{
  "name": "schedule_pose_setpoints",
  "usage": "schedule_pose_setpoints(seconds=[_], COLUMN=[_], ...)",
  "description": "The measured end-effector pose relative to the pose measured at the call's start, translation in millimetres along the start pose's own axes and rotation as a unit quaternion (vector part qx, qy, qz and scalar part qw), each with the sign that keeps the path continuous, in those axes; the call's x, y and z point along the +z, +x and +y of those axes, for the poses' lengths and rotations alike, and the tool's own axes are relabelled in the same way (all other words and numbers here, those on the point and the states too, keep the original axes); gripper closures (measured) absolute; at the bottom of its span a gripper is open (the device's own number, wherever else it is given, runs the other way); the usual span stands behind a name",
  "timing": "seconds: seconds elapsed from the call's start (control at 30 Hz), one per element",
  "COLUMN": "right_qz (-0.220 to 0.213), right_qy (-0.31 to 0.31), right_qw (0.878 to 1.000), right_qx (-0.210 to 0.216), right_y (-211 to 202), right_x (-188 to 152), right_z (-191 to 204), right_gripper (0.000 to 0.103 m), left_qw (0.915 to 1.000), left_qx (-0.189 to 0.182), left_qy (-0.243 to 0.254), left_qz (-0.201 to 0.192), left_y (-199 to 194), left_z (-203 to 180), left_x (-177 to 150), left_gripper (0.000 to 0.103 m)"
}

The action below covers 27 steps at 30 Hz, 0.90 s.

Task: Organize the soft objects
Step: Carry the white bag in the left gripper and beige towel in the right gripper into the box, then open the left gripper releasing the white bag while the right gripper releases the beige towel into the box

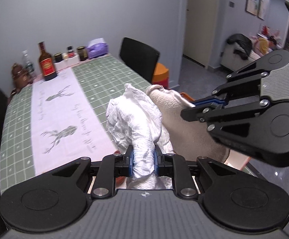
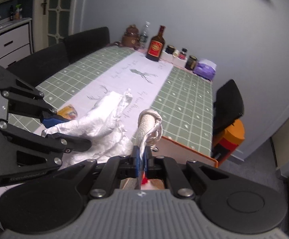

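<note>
Here the left gripper (image 1: 143,160) has its blue pads pressed on either side of a crumpled white cloth (image 1: 136,117), a thick bunch of it standing up between the fingers above the near edge of the table (image 1: 112,73). The right gripper (image 2: 142,160) is fully closed on a thin fold of a beige cloth (image 2: 149,123), whose rolled end rises just past its tips; the two cloths sit side by side and seem to touch, though the blur makes that hard to confirm. Both are held over the green checked tablecloth (image 2: 186,99) with its pale deer-print runner (image 1: 64,117). At the far end stand a brown bottle (image 1: 47,63), small jars (image 2: 191,62) and a purple tissue pack (image 1: 97,47).
</note>
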State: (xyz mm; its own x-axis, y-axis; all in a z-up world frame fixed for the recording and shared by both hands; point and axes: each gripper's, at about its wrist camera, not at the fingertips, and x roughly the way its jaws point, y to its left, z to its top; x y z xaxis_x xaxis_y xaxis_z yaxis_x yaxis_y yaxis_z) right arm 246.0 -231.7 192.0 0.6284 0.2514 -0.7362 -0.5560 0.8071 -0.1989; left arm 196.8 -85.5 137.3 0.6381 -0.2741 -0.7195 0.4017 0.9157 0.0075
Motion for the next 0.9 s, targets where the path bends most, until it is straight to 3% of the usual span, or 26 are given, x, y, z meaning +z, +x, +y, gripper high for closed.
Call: schedule_pose_setpoints(seconds=[0.23, 0.43, 0.7, 0.9], right_qz=[0.077, 0.125, 0.164, 0.181], right_qy=[0.023, 0.058, 0.075, 0.078], right_qw=[0.997, 0.990, 0.983, 0.980], right_qx=[-0.016, 0.008, 0.017, 0.017], right_y=[28.5, 60.6, 101.5, 125.0], right_x=[-34.5, -68.0, -96.5, -108.7], right_z=[-39.0, -64.3, -83.6, -91.9], right_gripper=[0.101, 0.101, 0.101, 0.100], left_qw=[0.9951, 0.9862, 0.9751, 0.9627], left_qx=[-0.048, -0.065, -0.021, 0.031], left_qy=[0.054, 0.084, 0.123, 0.177], left_qz=[0.067, 0.127, 0.183, 0.202], left_y=[58.3, 110.8, 168.9, 201.4], left_z=[-35.5, -65.9, -81.3, -92.2], left_x=[2.9, 0.8, 1.1, -3.9], left_gripper=[0.082, 0.082, 0.082, 0.082])
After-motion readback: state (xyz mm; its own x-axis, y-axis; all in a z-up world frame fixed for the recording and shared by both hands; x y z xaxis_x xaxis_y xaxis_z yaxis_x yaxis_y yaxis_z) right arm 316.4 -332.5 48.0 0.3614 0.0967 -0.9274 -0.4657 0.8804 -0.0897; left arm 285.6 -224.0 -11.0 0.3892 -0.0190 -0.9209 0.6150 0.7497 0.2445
